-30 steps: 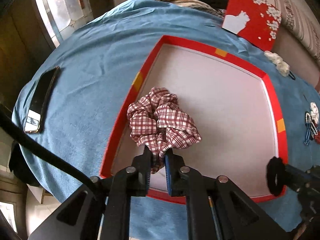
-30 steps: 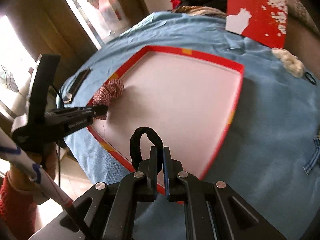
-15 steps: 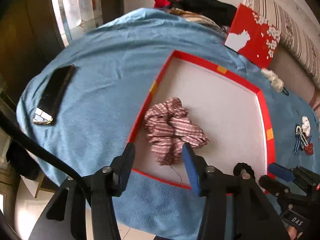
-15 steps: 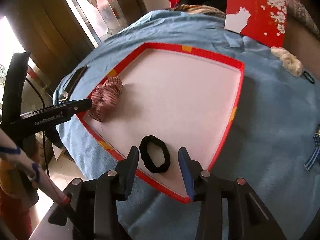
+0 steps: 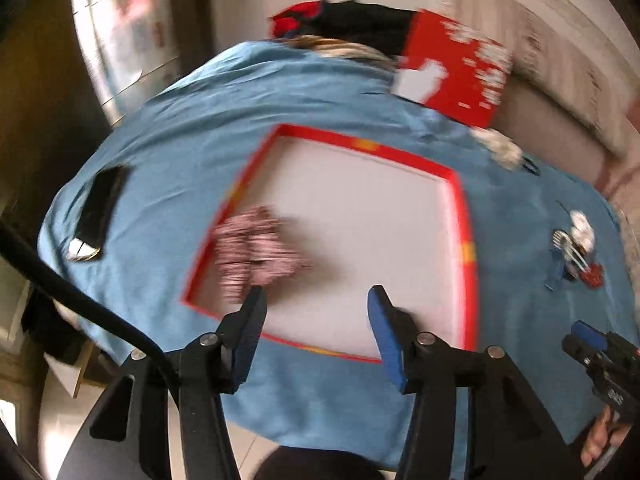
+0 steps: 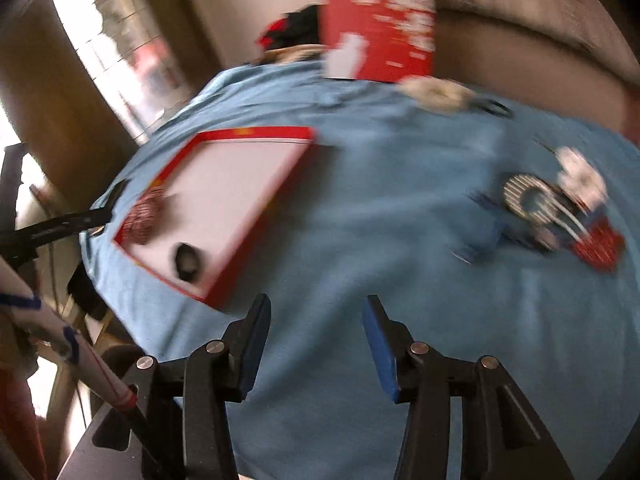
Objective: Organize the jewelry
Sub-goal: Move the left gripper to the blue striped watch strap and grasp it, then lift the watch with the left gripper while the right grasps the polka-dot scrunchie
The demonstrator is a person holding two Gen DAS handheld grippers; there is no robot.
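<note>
A red-rimmed tray (image 5: 466,220) with a white floor lies on the blue cloth. A red plaid scrunchie (image 5: 256,250) lies inside it by the left rim, also seen in the right wrist view (image 6: 146,210). A black hair tie (image 6: 187,261) lies in the tray's near corner. My left gripper (image 5: 316,300) is open and empty above the tray's near edge. My right gripper (image 6: 314,308) is open and empty over bare cloth right of the tray (image 6: 256,134). A cluster of hair clips (image 6: 552,208) lies to the right, also in the left wrist view (image 5: 574,252).
A black phone (image 5: 98,210) lies on the cloth at the left. A red box with white flowers (image 5: 456,74) stands at the back. A white scrunchie (image 6: 434,94) lies near it. Dark clothes (image 5: 360,12) are piled at the far edge.
Both grippers opened and let go: the plaid scrunchie and the black hair tie now lie in the tray. Both grippers pulled back; the right one swung right toward the clips.
</note>
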